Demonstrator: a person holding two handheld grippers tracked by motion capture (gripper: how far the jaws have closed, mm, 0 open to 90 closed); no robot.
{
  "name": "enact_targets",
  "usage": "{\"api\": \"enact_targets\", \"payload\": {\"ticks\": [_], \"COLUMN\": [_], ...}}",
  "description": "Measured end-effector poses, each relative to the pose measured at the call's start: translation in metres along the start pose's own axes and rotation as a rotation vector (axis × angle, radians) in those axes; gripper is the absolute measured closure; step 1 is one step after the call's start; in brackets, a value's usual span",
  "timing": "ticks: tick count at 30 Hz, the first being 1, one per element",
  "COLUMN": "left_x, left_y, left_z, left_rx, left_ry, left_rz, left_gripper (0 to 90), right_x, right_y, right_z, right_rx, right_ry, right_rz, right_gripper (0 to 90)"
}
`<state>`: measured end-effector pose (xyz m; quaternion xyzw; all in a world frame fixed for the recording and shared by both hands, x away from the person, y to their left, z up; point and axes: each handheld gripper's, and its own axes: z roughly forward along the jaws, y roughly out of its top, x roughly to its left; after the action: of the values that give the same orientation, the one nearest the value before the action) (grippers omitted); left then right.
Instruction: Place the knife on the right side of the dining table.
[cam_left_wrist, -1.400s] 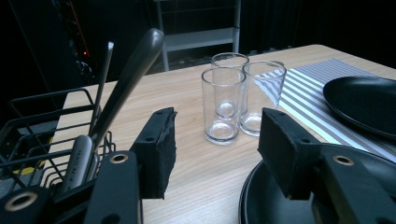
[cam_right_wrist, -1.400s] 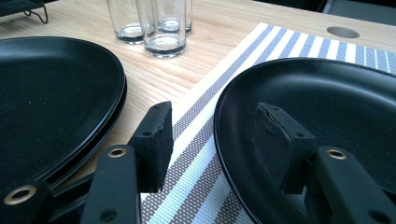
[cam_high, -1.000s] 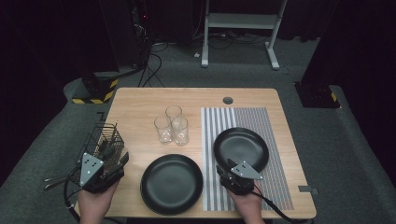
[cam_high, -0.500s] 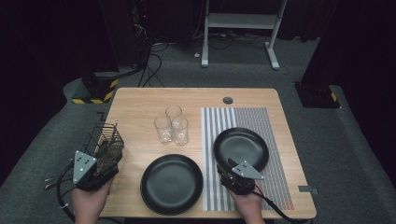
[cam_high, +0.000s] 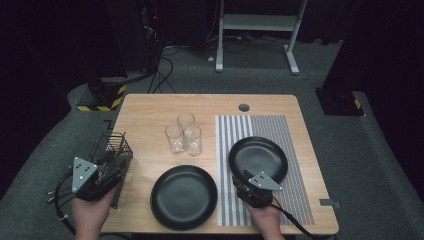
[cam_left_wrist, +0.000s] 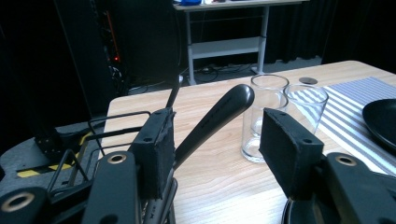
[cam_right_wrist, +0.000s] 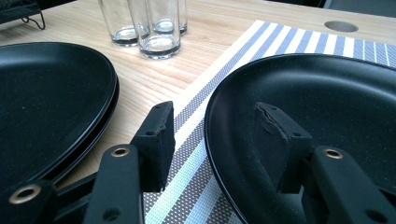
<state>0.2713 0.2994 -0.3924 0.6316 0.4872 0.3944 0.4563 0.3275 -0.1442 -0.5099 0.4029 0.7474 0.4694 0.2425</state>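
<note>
The bench (cam_high: 150, 107) carries three clear glasses (cam_high: 184, 134), two black plates (cam_high: 184, 196), one striped placemat (cam_high: 295, 150) and one wire basket (cam_high: 112, 147) of utensils.

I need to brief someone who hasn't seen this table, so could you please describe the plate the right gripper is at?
Find the striped mat on the table's right half. One black plate lies on it, its near rim between the right gripper's open jaws. The other plates sit stacked on bare wood left of the mat.
</note>
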Motion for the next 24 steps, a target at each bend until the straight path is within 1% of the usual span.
{"api": "enact_targets", "payload": {"ticks": [3,5,10,14,16,17,18,21,24], "left_x": [-0.0003,-0.0002,0.0005,0.0004,0.0005,0.0005,-0.0007,-0.0047,-0.0043], "left_y": [0.0001,0.0002,0.003,0.0045,0.0049,0.0049,0.0061,0.0075,0.0076], "left_z": [0.0032,0.0045,0.0057,0.0064,0.0072,0.0072,0.0074,0.0064,0.0086], "left_rx": [0.006,0.008,0.004,0.006,0.005,0.005,0.013,0.011,0.01], "left_ry": [-0.001,-0.005,-0.008,-0.004,-0.005,-0.005,-0.013,-0.004,-0.011], "left_rz": [0.007,0.004,0.003,0.013,0.011,0.011,0.004,0.035,0.025], "left_gripper": [44.6,44.3,43.9,43.5,43.4,43.4,42.9,42.8,43.2], "right_x": [0.0009,0.0007,-0.0004,-0.0011,-0.0018,-0.0021,-0.002,-0.0013,-0.0006], "right_y": [-0.0013,-0.0016,-0.0018,-0.0008,-0.0001,0.0002,0.0005,0.0009,0.0013], "right_z": [-0.0005,-0.001,-0.0009,-0.0012,-0.0011,-0.0008,-0.0008,-0.0019,-0.0035], "right_rx": [-0.014,-0.016,0.002,0.014,0.024,0.025,0.028,0.022,0.018], "right_ry": [-0.001,-0.001,0.007,0.015,0.026,0.028,0.03,0.031,0.032], "right_rz": [-0.009,-0.011,0.005,0.01,0.028,0.029,0.031,0.028,0.031], "right_gripper": [50.4,51.5,51.8,52.1,51.5,51.2,50.9,50.7,50.7]}}
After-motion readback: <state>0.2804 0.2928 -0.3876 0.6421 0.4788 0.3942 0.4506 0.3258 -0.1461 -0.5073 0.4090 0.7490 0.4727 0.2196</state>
